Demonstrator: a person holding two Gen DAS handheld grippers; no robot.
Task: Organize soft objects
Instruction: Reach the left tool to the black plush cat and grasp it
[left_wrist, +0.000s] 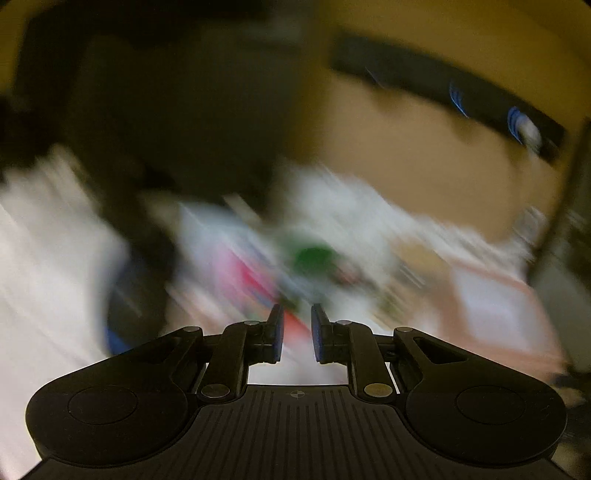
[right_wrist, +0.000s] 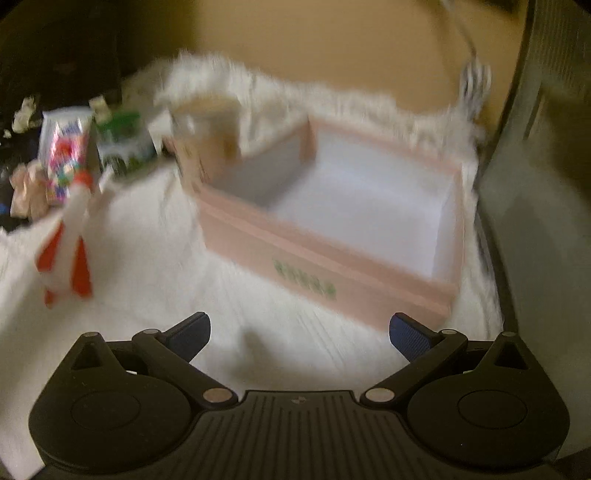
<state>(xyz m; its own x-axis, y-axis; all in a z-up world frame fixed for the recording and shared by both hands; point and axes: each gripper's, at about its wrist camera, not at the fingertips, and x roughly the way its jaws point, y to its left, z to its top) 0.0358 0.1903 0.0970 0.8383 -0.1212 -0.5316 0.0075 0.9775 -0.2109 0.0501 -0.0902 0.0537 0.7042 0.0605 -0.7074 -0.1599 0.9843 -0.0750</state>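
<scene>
The left wrist view is heavily blurred by motion. My left gripper (left_wrist: 297, 332) has its jaws a narrow gap apart with nothing between them; blurred colourful packets (left_wrist: 258, 273) and a green blob (left_wrist: 314, 258) lie ahead. In the right wrist view my right gripper (right_wrist: 299, 332) is wide open and empty above a white fluffy rug (right_wrist: 155, 229). An open pink box (right_wrist: 332, 236) with a white inside stands just ahead, empty. A white and red soft toy (right_wrist: 70, 240) lies at the left. Colourful packets (right_wrist: 66, 162), a green-topped pack (right_wrist: 125, 144) and a beige container (right_wrist: 207, 136) stand behind.
A grey cabinet side (right_wrist: 535, 184) rises at the right. A tan floor (right_wrist: 332, 48) lies beyond the rug. A dark area (right_wrist: 48, 55) fills the far left. The pink box also shows blurred at the right of the left wrist view (left_wrist: 498, 306).
</scene>
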